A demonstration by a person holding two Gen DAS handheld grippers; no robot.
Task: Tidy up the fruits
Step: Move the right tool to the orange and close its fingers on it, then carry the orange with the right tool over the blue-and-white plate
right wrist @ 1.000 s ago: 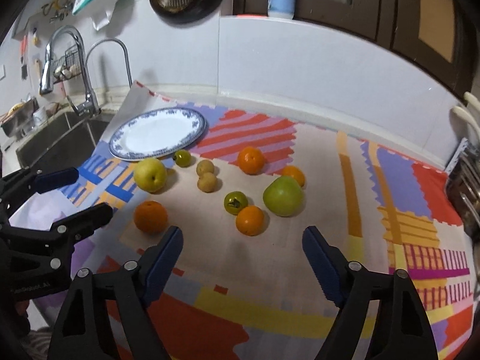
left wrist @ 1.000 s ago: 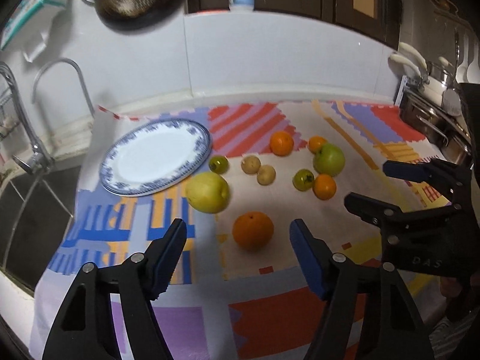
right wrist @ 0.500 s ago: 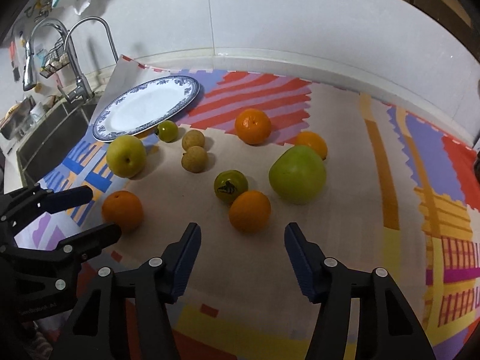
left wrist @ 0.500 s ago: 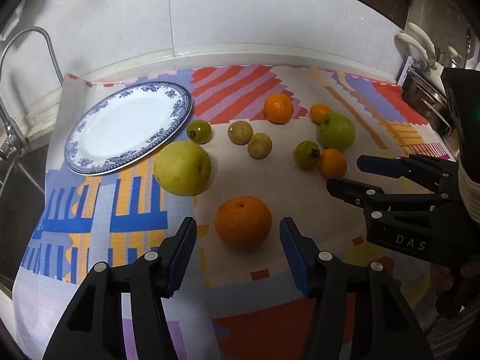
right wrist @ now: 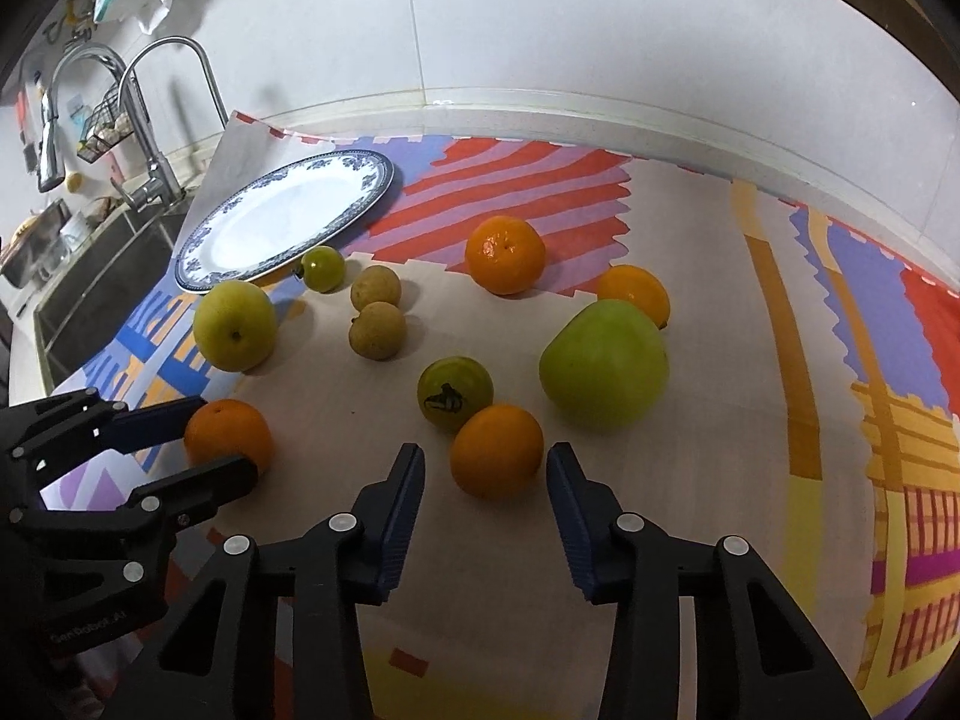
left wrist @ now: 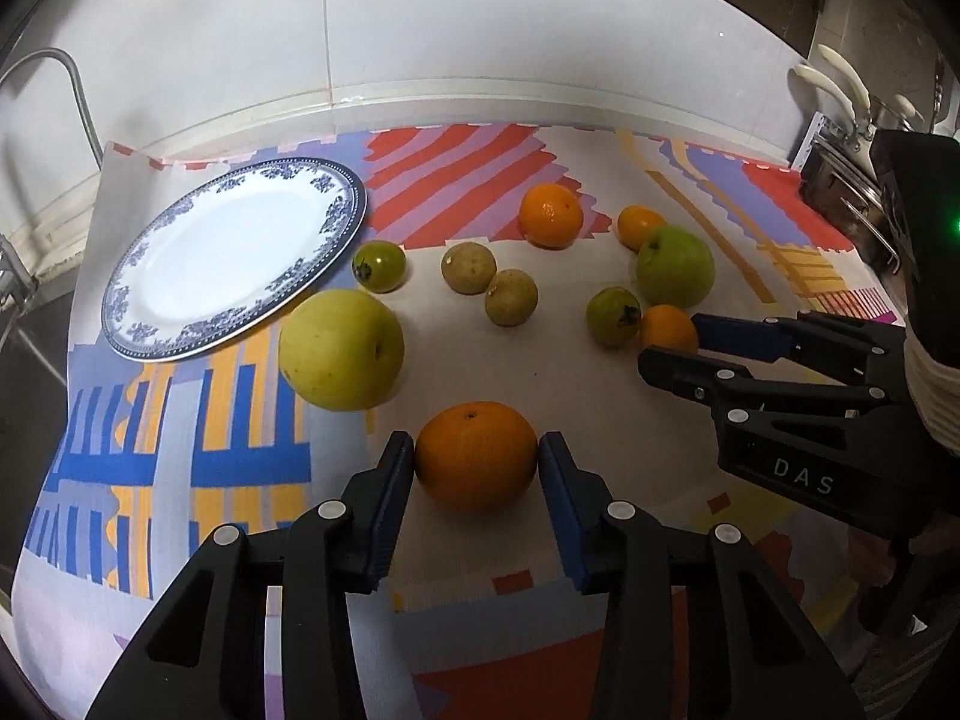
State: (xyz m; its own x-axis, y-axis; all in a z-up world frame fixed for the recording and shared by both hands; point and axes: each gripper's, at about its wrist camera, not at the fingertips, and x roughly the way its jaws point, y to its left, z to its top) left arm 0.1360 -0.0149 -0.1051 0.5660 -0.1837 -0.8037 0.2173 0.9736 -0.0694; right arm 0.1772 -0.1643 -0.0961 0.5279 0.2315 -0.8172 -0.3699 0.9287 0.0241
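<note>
Several fruits lie on a patterned mat beside an empty blue-rimmed white plate (left wrist: 234,252), which also shows in the right wrist view (right wrist: 288,216). My left gripper (left wrist: 476,462) has both pads against a large orange (left wrist: 476,455) that rests on the mat; the same orange shows in the right wrist view (right wrist: 228,435). My right gripper (right wrist: 485,468) is open, its fingers on either side of a small orange (right wrist: 497,450) with gaps on both sides. A yellow apple (left wrist: 341,348), a green apple (right wrist: 603,363) and small green and brown fruits lie around.
A sink (right wrist: 90,282) with taps (right wrist: 144,126) lies left of the mat. A white tiled wall (left wrist: 480,18) runs behind the counter. A metal rack (left wrist: 840,180) stands at the far right. Two more oranges (left wrist: 551,216) (left wrist: 641,227) lie near the back of the mat.
Both grippers moved forward and down toward the fruit. The left jaws narrowed until they touch the large orange. The right fingers now straddle the small orange.
</note>
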